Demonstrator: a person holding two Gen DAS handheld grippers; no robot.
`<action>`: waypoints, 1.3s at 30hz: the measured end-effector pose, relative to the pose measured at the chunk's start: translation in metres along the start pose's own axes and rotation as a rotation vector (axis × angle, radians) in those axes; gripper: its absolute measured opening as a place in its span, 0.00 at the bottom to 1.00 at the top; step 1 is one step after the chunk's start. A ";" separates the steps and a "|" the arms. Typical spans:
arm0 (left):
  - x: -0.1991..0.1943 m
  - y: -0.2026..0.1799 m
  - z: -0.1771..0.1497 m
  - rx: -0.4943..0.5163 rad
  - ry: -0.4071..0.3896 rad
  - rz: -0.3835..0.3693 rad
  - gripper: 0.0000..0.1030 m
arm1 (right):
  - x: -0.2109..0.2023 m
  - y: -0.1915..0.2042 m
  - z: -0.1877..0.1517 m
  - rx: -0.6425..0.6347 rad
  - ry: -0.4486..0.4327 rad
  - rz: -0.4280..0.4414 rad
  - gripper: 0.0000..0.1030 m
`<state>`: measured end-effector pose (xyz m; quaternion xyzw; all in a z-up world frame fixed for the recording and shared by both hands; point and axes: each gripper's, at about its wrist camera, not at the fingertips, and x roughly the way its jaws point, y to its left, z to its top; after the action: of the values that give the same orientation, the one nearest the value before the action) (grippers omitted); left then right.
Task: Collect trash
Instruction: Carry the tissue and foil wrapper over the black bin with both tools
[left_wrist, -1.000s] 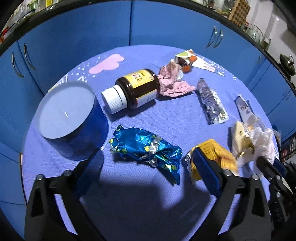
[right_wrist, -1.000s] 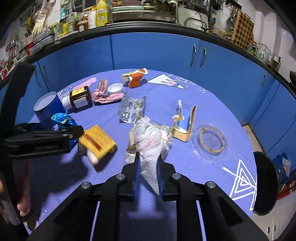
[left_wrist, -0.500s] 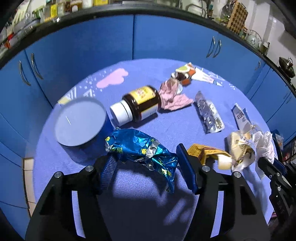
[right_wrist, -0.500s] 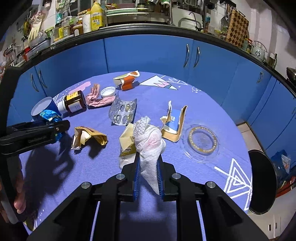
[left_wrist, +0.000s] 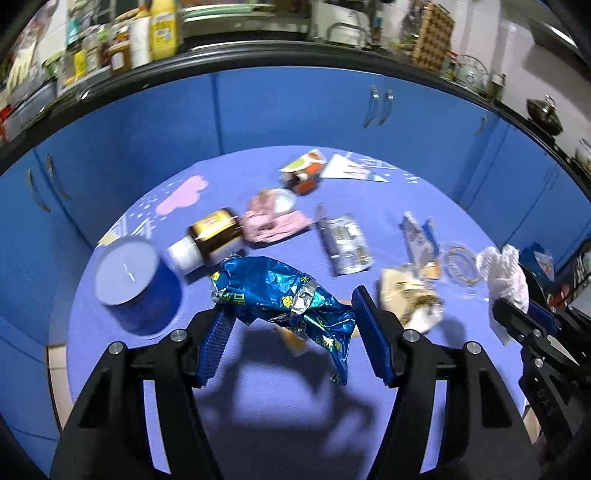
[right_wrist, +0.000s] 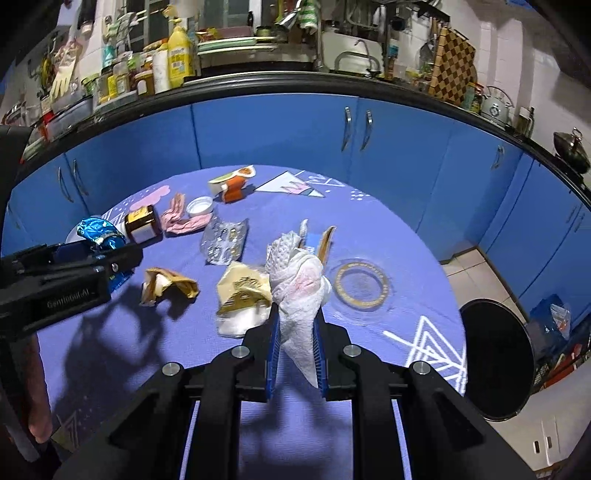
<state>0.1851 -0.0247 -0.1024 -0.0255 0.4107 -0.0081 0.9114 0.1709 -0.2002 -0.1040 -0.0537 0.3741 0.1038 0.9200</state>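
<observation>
My left gripper (left_wrist: 291, 325) is shut on a crumpled blue foil wrapper (left_wrist: 280, 291) and holds it lifted above the round table (left_wrist: 258, 406). In the right wrist view that same blue foil wrapper (right_wrist: 99, 232) shows at the far left in the left gripper (right_wrist: 92, 258). My right gripper (right_wrist: 295, 350) is shut on a white crumpled paper towel (right_wrist: 299, 288), also raised off the table. On the table lie a yellow wrapper (right_wrist: 166, 284), a cream packet (right_wrist: 240, 291), a blister pack (right_wrist: 225, 240), a pink wrapper (right_wrist: 181, 221) and a torn blue carton (right_wrist: 317, 240).
A brown pill bottle (left_wrist: 210, 243) lies on its side beside a blue round tin (left_wrist: 136, 280). A clear lid (right_wrist: 362, 288) rests on the right of the table. A black bin (right_wrist: 495, 354) stands on the floor to the right. Blue cabinets (right_wrist: 277, 133) ring the table.
The left gripper closed around the blue foil wrapper and lifted it off the table. The right gripper rose a little with the paper towel still in it.
</observation>
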 end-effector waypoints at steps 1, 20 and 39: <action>0.000 -0.005 0.002 0.007 -0.003 -0.003 0.62 | -0.001 -0.004 0.000 0.004 -0.002 -0.002 0.16; 0.028 -0.127 0.041 0.159 -0.017 -0.109 0.62 | -0.005 -0.124 0.016 0.151 -0.050 -0.209 0.16; 0.021 -0.216 0.063 0.265 -0.058 -0.199 0.62 | -0.019 -0.229 0.016 0.281 -0.085 -0.411 0.27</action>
<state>0.2476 -0.2383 -0.0649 0.0541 0.3752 -0.1518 0.9128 0.2213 -0.4226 -0.0739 0.0044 0.3269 -0.1361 0.9352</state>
